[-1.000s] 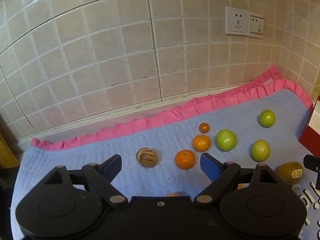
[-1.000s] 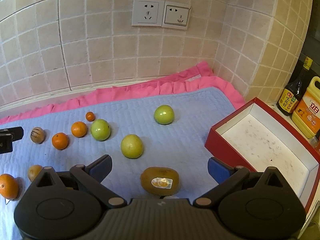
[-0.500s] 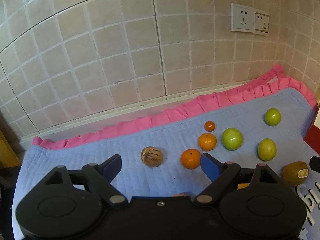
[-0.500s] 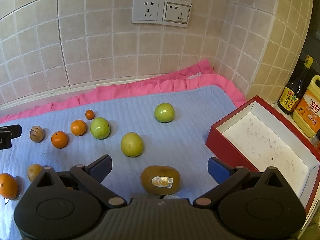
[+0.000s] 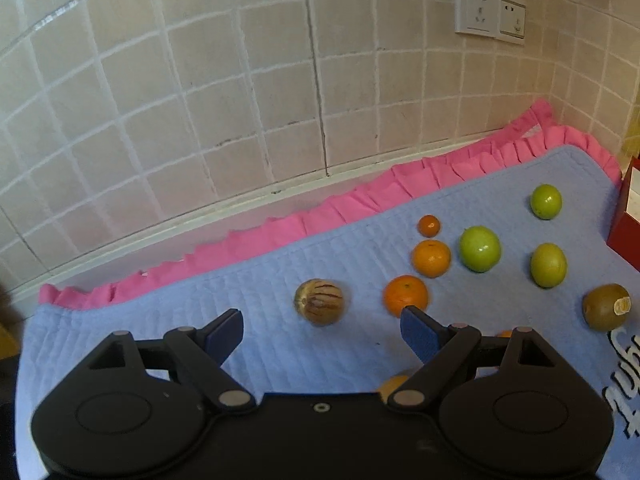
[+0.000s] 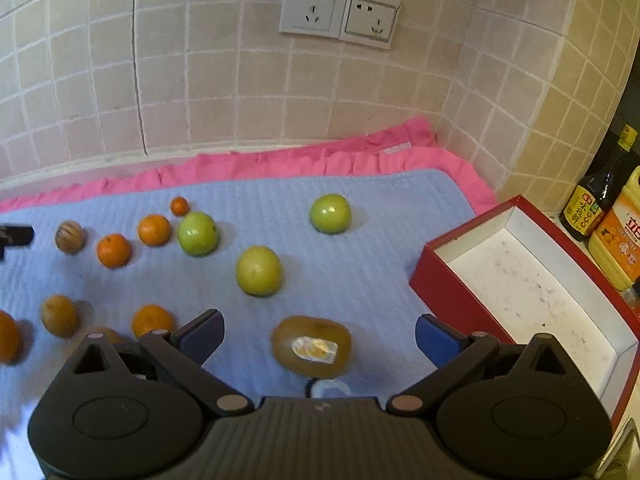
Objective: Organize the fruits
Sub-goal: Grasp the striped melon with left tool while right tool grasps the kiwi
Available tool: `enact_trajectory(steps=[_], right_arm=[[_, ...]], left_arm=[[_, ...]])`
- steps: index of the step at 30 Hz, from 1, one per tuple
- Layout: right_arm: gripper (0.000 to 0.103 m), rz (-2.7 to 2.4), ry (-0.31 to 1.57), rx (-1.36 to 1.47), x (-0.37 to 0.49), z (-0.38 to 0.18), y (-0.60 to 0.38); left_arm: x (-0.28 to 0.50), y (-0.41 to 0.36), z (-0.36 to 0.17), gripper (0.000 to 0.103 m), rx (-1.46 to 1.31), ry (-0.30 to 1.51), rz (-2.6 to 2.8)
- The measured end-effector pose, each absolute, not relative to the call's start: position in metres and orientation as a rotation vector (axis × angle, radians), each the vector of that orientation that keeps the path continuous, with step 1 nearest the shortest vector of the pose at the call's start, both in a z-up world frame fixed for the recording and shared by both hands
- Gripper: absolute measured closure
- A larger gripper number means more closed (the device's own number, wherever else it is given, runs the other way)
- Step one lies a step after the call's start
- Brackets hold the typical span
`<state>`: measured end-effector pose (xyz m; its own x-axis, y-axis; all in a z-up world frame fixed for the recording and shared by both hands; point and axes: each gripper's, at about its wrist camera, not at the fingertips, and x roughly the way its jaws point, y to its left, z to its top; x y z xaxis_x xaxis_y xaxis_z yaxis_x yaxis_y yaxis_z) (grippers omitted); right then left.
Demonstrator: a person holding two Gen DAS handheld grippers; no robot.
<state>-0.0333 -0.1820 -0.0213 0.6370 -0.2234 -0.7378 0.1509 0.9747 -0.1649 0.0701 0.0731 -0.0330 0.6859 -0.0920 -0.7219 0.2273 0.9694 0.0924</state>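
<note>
Fruit lies scattered on a blue quilted mat [image 5: 280,344] [image 6: 360,240]. My left gripper [image 5: 322,330] is open above the mat, with a striped brown fruit [image 5: 319,301] just beyond its fingers and an orange [image 5: 405,295] by the right fingertip. My right gripper [image 6: 318,338] is open, and a brown kiwi with a sticker [image 6: 312,346] lies between its fingers. Green apples [image 6: 331,213] [image 6: 198,233], a yellow-green one [image 6: 259,270] and several oranges [image 6: 154,229] lie farther off. A red box with a white inside [image 6: 532,292] stands empty at the right.
A tiled wall with two sockets [image 6: 340,14] rises behind the mat's pink frill [image 6: 320,156]. A dark sauce bottle [image 6: 600,196] and a yellow oil jug [image 6: 622,236] stand past the box. The left gripper's tip [image 6: 14,236] shows at the left edge.
The left gripper has shifted so the fruit sits farther right in its view. The right gripper has come slightly closer to the kiwi. Both stay open.
</note>
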Motion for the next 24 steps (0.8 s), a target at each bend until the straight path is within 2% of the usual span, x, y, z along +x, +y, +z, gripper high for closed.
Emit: enact_trajectory(steps=[10, 18, 19, 22, 24], right_arm=[[0.007, -0.206, 0.884, 0.064, -0.029, -0.049, -0.217], [0.011, -0.200, 0.939, 0.149, 0.000, -0.082, -0.224], [0.011, -0.198, 0.944, 0.155, 0.002, -0.084, -0.223], [0.013, -0.208, 0.973, 0.146, 0.013, -0.093, -0.221], [0.015, -0.213, 0.987, 0.149, 0.017, -0.099, -0.221]], left_arm=[[0.147, 0.084, -0.078, 0.001, 0.112, 0.948, -0.234], [0.167, 0.072, -0.103, 0.002, 0.135, 0.994, -0.248], [0.168, 0.073, -0.104, 0.003, 0.133, 1.001, -0.248], [0.171, 0.074, -0.111, 0.015, 0.122, 1.019, -0.254], [0.171, 0.075, -0.115, 0.016, 0.116, 1.029, -0.246]])
